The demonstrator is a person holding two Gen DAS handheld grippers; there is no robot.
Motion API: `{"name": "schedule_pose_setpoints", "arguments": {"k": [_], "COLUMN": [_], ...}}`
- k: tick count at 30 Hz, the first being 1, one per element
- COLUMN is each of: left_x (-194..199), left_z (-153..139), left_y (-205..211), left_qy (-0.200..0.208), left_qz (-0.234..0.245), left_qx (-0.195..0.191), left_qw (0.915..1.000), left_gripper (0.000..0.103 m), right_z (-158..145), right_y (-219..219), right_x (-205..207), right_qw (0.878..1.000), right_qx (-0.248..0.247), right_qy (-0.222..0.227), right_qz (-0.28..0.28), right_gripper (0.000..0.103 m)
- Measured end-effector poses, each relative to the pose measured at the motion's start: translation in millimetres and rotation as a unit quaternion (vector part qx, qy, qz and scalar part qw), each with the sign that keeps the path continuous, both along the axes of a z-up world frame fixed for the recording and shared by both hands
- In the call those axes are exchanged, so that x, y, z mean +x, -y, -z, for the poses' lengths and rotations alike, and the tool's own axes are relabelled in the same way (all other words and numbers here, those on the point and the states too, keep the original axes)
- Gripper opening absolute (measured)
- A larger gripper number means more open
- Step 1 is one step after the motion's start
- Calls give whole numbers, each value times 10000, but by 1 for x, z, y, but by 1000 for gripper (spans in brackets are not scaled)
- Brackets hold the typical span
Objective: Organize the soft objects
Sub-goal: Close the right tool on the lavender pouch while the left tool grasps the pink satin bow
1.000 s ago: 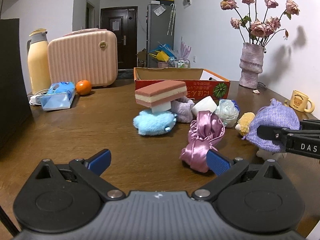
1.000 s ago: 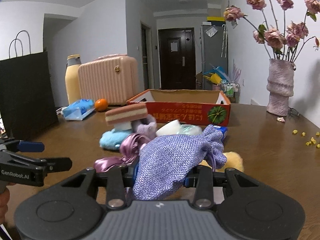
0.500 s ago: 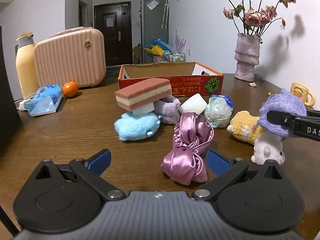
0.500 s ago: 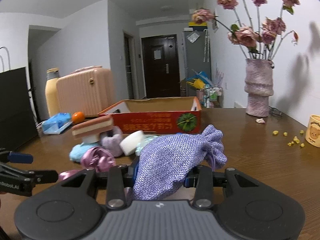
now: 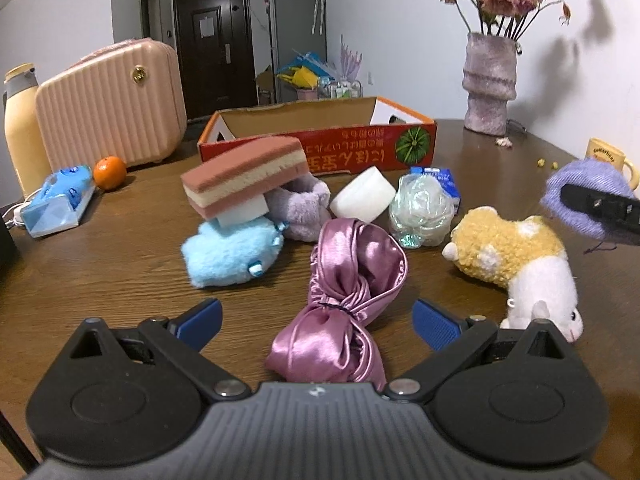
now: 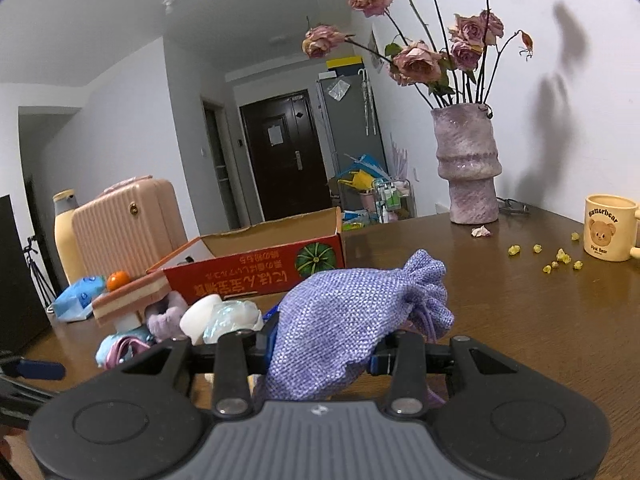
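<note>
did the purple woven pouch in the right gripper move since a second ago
Yes. The purple woven pouch, clamped in the right gripper, was beside the pink satin bundle; it has moved right, uncovering the yellow-and-white plush toy.

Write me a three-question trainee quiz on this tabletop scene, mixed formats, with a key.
1. True or false: the right gripper is shut on the purple pouch.
2. Which item lies between the open left gripper's fingers? A) blue plush B) pink satin bundle C) white sponge
3. Fill in: the layered sponge rests tilted on a white block above the ____ plush.

Key: 1 true; 2 B; 3 blue
</note>
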State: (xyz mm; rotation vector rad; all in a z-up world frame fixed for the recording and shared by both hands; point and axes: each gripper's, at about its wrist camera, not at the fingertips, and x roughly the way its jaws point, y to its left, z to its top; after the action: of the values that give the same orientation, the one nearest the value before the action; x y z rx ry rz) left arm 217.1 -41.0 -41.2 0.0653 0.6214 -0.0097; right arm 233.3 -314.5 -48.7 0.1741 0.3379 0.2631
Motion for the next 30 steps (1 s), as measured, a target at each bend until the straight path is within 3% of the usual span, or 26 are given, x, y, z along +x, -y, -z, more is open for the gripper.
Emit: {"name": "schedule_pose_setpoints", "arguments": {"k": [19,25,30], "left_x": [44,47,48], "left_z": [23,26,28], "left_y": [8,4,0], "left_qy": [-397,-515,-590], "left_qz": [-68,-10,-2], "left_qx": [94,-51,-183], "left_qw": [9991,9987,9981], "left_gripper": [102,85,63], "right_z": [5,5,5], "right_y": [-9,-8,-7], "right_x": [3,3,3], "right_qw": [9996,9995,9994], "right_qx": [-244,-252,-225], "right_qy": [-66,-47,-48], "right_qz": [112,195,245], "right_gripper": [38,38,38]}}
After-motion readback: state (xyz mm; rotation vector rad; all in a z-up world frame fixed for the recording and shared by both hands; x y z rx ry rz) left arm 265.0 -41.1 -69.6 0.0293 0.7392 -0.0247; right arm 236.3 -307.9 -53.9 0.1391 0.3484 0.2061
